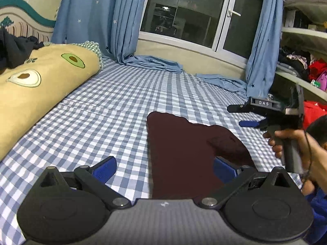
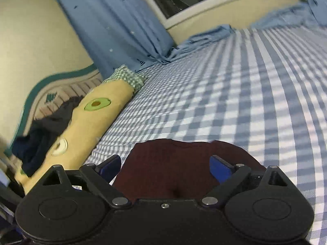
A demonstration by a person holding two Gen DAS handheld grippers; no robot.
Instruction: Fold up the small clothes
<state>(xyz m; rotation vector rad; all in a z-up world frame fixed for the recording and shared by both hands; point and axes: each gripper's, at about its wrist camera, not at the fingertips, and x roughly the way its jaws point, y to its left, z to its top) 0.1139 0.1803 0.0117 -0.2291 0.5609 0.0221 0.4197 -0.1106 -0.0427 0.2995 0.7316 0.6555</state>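
Maroon garment point(image 1: 184, 153) lies flat on the checked bed sheet point(image 1: 102, 112) in my left wrist view, my left tool point(image 1: 163, 168) spread open and empty over its near edge, while the right tool point(image 1: 243, 116) hangs open beside its far right edge. From my right wrist view, the right tool point(image 2: 164, 166) gapes wide above the garment point(image 2: 173, 169), an avocado-print pillow point(image 2: 85, 126) off left.
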